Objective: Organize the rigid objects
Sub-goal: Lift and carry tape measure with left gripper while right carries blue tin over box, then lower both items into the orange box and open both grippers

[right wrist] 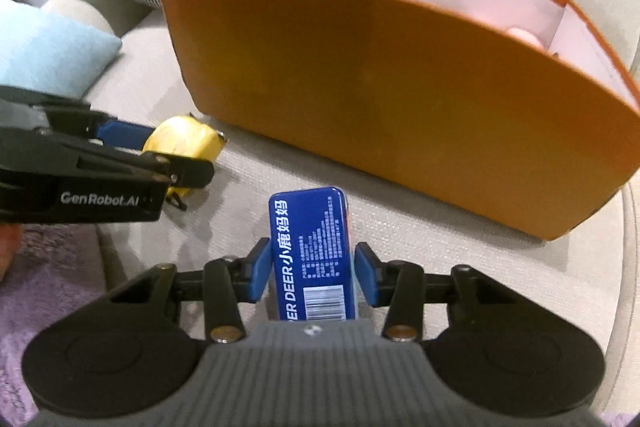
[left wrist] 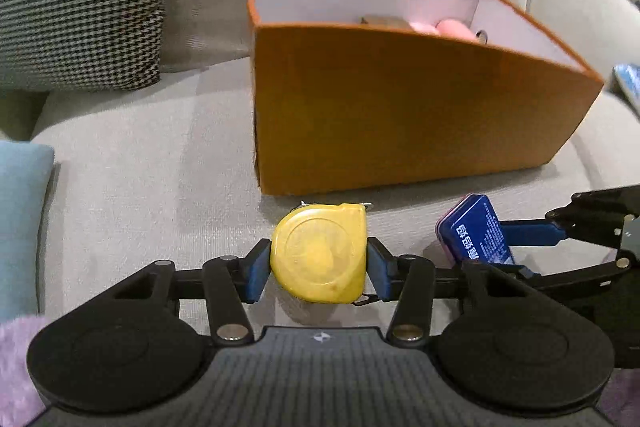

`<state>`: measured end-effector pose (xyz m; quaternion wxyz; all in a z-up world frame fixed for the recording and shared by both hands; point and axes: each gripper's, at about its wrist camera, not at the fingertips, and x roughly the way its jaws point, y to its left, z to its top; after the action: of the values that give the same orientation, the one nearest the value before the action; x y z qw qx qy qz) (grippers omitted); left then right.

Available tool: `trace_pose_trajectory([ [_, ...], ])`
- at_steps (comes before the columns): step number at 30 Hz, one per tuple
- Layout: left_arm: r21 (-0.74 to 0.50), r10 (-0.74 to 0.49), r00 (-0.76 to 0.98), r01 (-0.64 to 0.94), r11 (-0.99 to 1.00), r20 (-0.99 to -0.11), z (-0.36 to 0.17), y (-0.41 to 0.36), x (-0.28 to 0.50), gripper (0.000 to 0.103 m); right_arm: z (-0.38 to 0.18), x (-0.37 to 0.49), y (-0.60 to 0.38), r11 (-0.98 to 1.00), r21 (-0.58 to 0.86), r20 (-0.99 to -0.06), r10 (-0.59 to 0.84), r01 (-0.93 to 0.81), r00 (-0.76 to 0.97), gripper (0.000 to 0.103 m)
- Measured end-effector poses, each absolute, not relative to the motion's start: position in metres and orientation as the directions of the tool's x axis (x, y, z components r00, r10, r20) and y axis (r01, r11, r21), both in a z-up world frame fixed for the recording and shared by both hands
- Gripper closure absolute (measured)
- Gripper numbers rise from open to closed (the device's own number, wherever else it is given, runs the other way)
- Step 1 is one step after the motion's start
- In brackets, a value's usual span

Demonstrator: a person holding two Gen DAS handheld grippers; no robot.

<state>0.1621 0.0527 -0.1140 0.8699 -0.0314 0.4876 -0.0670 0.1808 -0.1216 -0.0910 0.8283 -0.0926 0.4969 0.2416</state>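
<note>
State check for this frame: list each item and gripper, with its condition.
Left gripper: shut on the yellow tape measure.
Right gripper: blue tin between its pads, contact unclear.
Yellow tape measure: gripped at its sides, outside the box.
Blue tin: on edge, barcode face up, outside the box.
Orange box: open-topped, on the sofa, pink items inside.

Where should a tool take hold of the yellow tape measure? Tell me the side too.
Grip the yellow tape measure across its two narrow side edges, coming from above and behind, as the left tool does. Its broad round face lies up, so those edges give the pads flat, parallel contact.
</note>
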Motion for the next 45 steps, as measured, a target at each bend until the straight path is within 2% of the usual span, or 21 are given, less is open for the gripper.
trace_pose_trajectory([
  [5,-0.206,-0.202,0.54,0.053,0.977,-0.817,-0.082,0.059,0.147,0.046,-0.062,0.171,-0.137,0.877,0.117,-0.836,0.34,-0.465,0.431,0.057],
  [12,-0.261,-0.251,0.611,0.074,0.963,-0.751,-0.019,0.06,0.142,0.046,-0.006,0.168,-0.161,0.877,0.173,-0.771,0.404,-0.449,0.493,0.057],
  [18,-0.272,-0.298,0.647,0.142,0.952,-0.702,0.025,0.058,0.17,0.046,0.044,0.196,-0.171,0.868,0.216,-0.713,0.453,-0.448,0.535,0.057],
  [23,-0.283,-0.304,0.615,0.135,0.95,-0.727,0.036,0.058,0.216,0.046,0.062,0.244,-0.176,0.866,0.276,-0.71,0.477,-0.418,0.519,0.057],
  [26,-0.307,-0.312,0.57,0.108,0.946,-0.76,0.028,0.058,0.251,0.046,0.053,0.283,-0.172,0.876,0.313,-0.752,0.464,-0.366,0.468,0.057],
  [35,-0.202,-0.262,0.482,0.172,0.964,-0.836,-0.019,0.036,0.301,0.046,-0.028,0.354,-0.149,0.904,0.317,-0.891,0.387,-0.286,0.238,0.057],
  [45,-0.215,-0.272,0.431,0.177,0.961,-0.86,-0.057,0.038,0.324,0.046,-0.092,0.392,-0.13,0.911,0.347,-0.933,0.359,-0.222,0.017,0.057],
])
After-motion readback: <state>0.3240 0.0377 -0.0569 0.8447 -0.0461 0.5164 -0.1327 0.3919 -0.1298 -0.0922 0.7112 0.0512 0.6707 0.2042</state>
